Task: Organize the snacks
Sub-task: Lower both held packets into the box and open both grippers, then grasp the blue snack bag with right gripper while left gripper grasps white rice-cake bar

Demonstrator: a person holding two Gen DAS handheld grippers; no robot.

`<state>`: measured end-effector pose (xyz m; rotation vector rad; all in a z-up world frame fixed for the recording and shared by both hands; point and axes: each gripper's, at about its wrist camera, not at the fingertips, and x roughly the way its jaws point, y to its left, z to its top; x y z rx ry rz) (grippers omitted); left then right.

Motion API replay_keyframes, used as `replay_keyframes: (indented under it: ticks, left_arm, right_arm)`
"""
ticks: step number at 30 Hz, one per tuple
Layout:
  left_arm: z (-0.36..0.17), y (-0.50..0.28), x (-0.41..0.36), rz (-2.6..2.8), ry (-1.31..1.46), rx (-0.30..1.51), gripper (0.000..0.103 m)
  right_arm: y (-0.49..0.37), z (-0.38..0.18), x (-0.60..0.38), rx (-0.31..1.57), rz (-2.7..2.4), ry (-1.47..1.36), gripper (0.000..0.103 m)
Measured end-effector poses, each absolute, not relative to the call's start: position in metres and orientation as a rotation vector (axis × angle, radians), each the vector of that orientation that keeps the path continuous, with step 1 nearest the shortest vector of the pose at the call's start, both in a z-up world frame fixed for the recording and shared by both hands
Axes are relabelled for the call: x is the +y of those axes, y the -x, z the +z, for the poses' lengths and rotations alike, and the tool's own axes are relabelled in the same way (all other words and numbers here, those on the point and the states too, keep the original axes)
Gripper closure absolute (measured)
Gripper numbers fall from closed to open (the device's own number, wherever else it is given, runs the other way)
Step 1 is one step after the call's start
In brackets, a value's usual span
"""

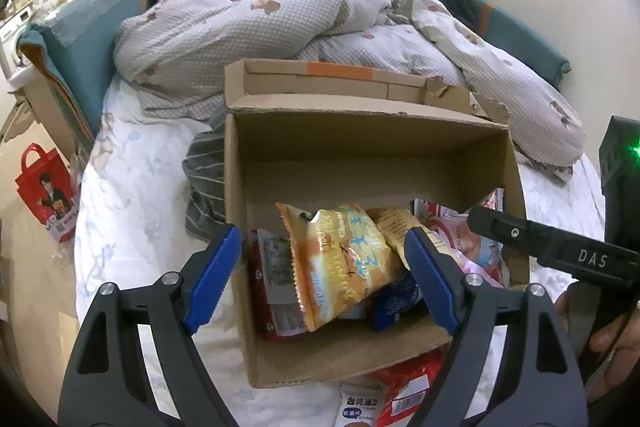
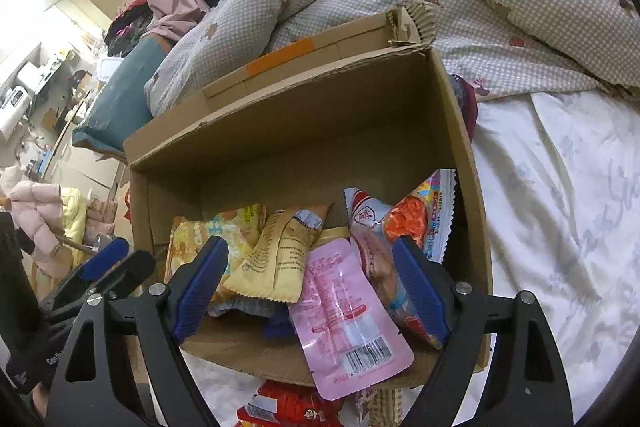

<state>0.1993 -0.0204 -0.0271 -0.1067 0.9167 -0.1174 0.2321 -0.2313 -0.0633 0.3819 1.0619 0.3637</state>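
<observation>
Cardboard box [image 1: 372, 155] on bed [image 2: 560, 187], several snack packets [image 1: 340, 263] already inside. I hold left gripper [image 1: 324, 275] and right gripper [image 2: 312, 279] spread, empty, above them. Red packets [image 2: 288, 407] outside box remain unsorted.

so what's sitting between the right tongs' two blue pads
In the right wrist view, the pink sachet lies between the open right tongs, hanging over the cardboard box's near edge, beside a tan snack packet; neither pad presses it.
</observation>
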Motion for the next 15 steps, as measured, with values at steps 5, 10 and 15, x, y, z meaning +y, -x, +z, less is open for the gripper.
replay_keyframes:
  ticks: [5, 10, 15]
  left_arm:
    - [-0.023, -0.191, -0.015, -0.103, 0.096, 0.906, 0.022]
    - [-0.019, -0.181, -0.011, -0.102, 0.106, 0.916, 0.022]
    - [-0.013, -0.17, -0.008, -0.105, 0.101, 0.91, 0.022]
  right_arm:
    - [-0.225, -0.057, -0.23, 1.05, 0.369, -0.369, 0.016]
    - [-0.212, -0.05, -0.231, 1.043, 0.372, -0.366, 0.016]
    - [-0.195, -0.038, -0.233, 1.026, 0.381, -0.352, 0.016]
